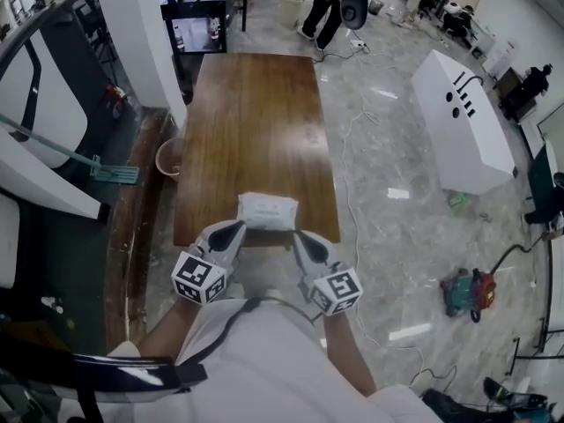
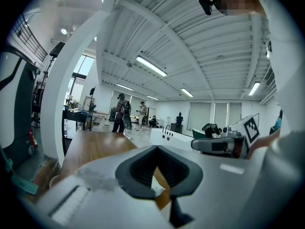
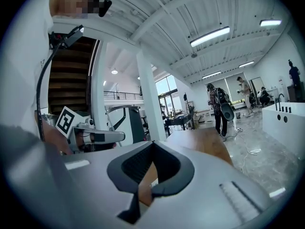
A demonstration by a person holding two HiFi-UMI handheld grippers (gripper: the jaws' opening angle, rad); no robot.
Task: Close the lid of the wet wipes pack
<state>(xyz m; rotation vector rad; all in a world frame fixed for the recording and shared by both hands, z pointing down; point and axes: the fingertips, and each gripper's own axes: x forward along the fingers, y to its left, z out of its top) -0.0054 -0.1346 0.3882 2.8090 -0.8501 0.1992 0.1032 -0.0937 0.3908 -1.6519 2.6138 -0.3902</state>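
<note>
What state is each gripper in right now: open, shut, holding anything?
Left gripper: shut, holding nothing.
Right gripper: shut, holding nothing.

A white wet wipes pack (image 1: 267, 211) lies at the near end of the wooden table (image 1: 256, 122).

White wet wipes pack (image 1: 267, 211) lies flat on table (image 1: 256, 122), near end.
</note>
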